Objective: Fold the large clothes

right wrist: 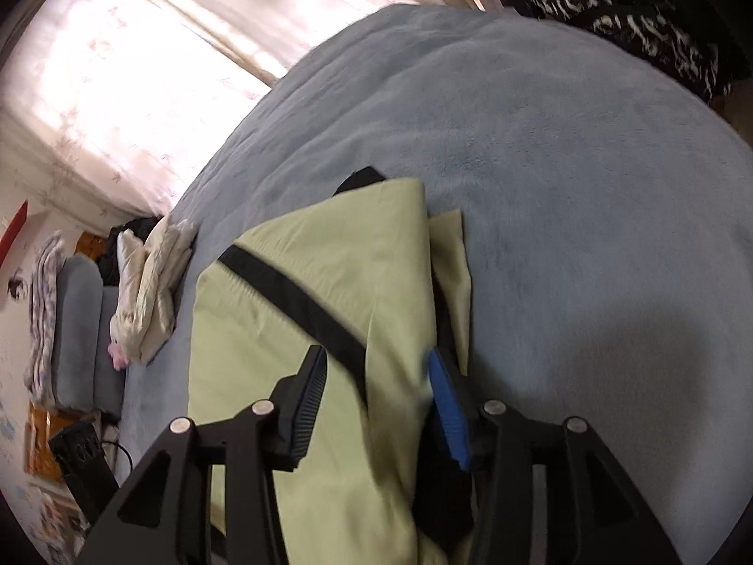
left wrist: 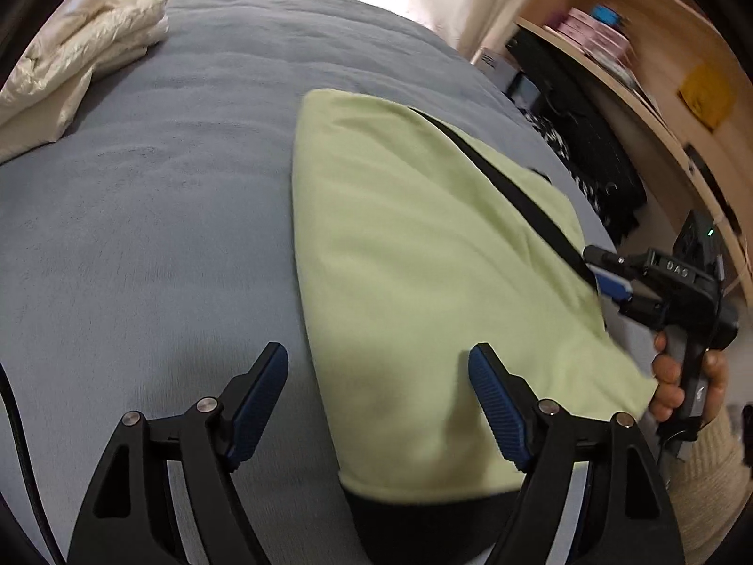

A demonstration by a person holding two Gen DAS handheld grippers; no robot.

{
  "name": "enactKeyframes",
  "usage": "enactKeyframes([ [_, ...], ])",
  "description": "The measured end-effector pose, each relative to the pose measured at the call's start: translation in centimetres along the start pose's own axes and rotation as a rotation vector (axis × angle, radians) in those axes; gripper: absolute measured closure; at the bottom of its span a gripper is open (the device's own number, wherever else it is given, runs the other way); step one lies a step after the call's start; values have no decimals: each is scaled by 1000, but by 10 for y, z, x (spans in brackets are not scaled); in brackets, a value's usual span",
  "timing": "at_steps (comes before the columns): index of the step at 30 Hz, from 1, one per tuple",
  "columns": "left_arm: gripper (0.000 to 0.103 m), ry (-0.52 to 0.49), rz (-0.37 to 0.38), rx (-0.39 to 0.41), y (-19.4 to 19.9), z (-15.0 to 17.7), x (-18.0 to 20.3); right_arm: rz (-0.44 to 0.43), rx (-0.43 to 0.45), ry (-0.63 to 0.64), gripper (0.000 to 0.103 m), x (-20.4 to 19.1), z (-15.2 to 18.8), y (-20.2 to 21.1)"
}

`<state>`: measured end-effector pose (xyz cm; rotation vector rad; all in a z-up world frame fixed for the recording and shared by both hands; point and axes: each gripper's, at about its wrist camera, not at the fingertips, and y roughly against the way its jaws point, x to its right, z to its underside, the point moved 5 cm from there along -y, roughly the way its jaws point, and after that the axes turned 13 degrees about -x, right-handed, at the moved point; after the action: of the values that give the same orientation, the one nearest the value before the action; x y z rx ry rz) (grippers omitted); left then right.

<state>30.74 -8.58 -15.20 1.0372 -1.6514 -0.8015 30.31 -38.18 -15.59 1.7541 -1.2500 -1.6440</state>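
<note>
Grey bedspread (left wrist: pixel 141 235) bears folded green garment (left wrist: pixel 423 259).

Left wrist view looking steeply down, close over the bed (left wrist: pixel 141 235), right wrist view likewise, both sharing the green garment (left wrist: pixel 423 259) mid-frame

- A home bedroom: a bed (left wrist: pixel 164 197) under a grey-blue plush cover fills both views.
- Cream bedding (left wrist: pixel 89 47) lies folded at the bed's far left corner.
- A sunlit, patterned curtain (right wrist: pixel 141 61) hangs past the far edge.
- Wooden shelves (left wrist: pixel 626 47) with boxes, blurred, probably household odds, stand off the right edge.
</note>
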Motion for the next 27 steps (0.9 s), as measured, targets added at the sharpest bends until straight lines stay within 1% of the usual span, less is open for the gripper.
enactKeyframes([
  [3, 25, 14, -7, -11, -10, -17, -6, -42, -22, -65, 58, 6, -23, -13],
  [4, 25, 26, 2, -24, -15, -22, -7, -49, -22, -76, 58, 7, -29, -17],
  [5, 26, 33, 10, -31, -19, -25, -9, -40, -26, -76, 61, 7, -35, -21],
  [6, 27, 41, 16, -33, -22, -27, -9, -20, -29, -68, 88, 6, -38, -22],
  [7, 30, 44, 19, -26, -23, -30, -7, 20, -18, -39, 100, 4, -41, -23],
  [8, 31, 39, 15, -20, -25, -31, -4, 81, 1, 17, 100, -3, -45, -20],
  [9, 31, 34, -5, -8, -27, -33, -1, 111, 31, 47, 101, -8, -46, -16],
  [10, 30, 31, -18, -2, -30, -33, -2, 134, 98, 85, 101, -13, -47, -7],
  [11, 30, 29, -28, 1, -35, -33, -2, 143, 133, 98, 101, -13, -48, -5],
  [12, 30, 29, -35, 5, -38, -34, -2, 156, 113, 85, 101, -7, -50, -12],
  [14, 30, 27, -45, 13, -39, -34, -2, 173, 35, 43, 100, 6, -48, -30],
  [15, 30, 23, -51, 14, -38, -34, -2, 186, 25, 36, 98, 8, -46, -30],
  [16, 30, 15, -69, 19, -35, -34, 0, 189, 33, 30, 94, 6, -44, -25],
  [18, 30, -16, -137, 51, -24, -35, 6, 217, 47, 15, 93, 0, -41, -13],
  [19, 30, -38, -178, 78, -15, -33, 10, 247, 69, 20, 93, -5, -37, -3],
  [21, 31, -64, -199, 114, 1, -28, 17, 268, 133, 72, 93, -20, -24, 20],
  [23, 36, -76, -197, 131, 14, -20, 25, 263, 152, 113, 93, -34, -8, 30],
  [25, 49, -86, -170, 125, 21, -9, 32, 226, 133, 157, 93, -51, 17, 31],
  [27, 52, -88, -146, 106, 23, 4, 38, 200, 95, 204, 93, -68, 41, 21],
])
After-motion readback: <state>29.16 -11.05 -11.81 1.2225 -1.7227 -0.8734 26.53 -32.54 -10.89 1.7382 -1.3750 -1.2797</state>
